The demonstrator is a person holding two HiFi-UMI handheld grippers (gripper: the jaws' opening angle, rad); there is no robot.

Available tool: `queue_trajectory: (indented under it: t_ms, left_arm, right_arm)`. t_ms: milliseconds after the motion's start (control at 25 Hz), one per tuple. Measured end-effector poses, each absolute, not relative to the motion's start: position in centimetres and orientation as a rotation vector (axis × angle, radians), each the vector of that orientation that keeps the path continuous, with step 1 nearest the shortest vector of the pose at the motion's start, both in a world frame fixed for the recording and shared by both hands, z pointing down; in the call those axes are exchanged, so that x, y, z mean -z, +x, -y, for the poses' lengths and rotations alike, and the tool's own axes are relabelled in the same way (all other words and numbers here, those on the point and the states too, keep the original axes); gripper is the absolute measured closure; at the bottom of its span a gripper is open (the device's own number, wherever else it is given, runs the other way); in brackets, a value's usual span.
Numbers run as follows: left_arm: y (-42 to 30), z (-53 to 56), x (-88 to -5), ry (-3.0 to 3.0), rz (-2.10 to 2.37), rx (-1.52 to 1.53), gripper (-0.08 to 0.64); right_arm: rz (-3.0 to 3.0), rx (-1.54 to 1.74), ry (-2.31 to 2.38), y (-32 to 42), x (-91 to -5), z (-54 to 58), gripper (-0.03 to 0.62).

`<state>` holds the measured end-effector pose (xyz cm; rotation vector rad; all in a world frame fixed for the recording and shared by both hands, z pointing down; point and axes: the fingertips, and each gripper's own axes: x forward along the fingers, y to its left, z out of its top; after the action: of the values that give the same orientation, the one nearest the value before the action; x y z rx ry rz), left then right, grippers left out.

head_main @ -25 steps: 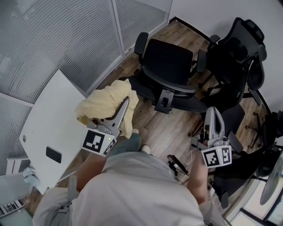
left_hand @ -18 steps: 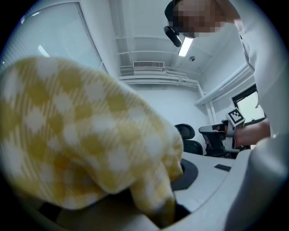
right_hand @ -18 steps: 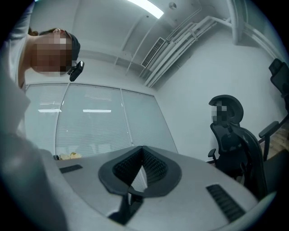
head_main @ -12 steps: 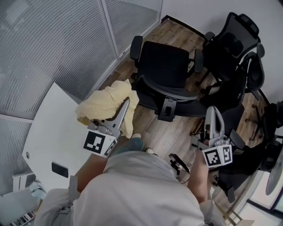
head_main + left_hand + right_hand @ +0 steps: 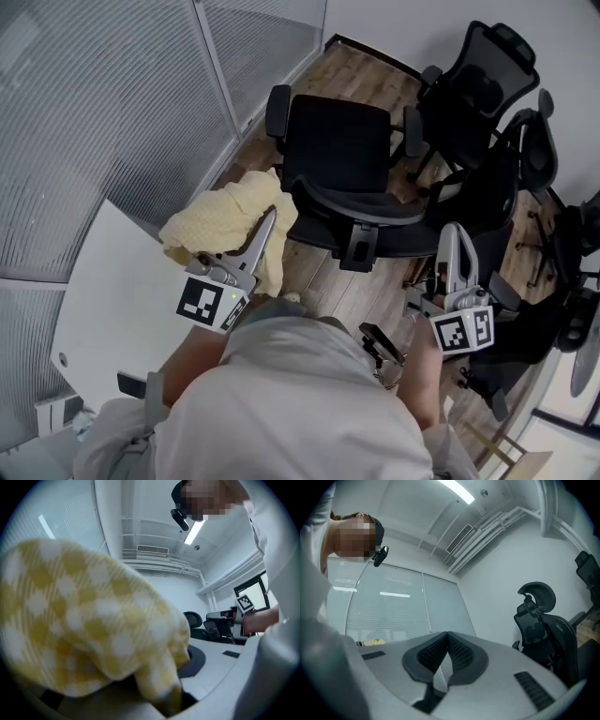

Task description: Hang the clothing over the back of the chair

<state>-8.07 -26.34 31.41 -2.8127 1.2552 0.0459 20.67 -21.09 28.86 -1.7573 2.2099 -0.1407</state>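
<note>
Because the garment must end up draped over the chair back, the left gripper point(image 5: 268, 220) holds the yellow checked clothing point(image 5: 225, 217) bunched in its part-closed jaws, raised by the table's point(image 5: 112, 291) far corner, short of the black chair point(image 5: 337, 145). The right gripper point(image 5: 451, 239) is closed and empty, likely free to spread cloth.

White worktop point(image 5: 108, 300) at lower left, set against a ribbed glass partition point(image 5: 103, 103). Wood-plank floor point(image 5: 361, 70) beyond. Two black mesh office chairs point(image 5: 473, 89) with headrests crowded at far right, near a white wall point(image 5: 422, 23). Overhead, a strip light point(image 5: 457, 491) and a slatted air vent point(image 5: 458, 537).
</note>
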Motion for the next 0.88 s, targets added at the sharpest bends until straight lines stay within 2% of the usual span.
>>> queue_trajectory:
  t_ms: [880]
  left_arm:
    - [-5.1, 25.9, -30.2, -2.789, -1.252, -0.017, 0.413]
  right_arm:
    - [-2.276, 0.177, -1.656, 22.5, -27.8, 24.0, 0.572]
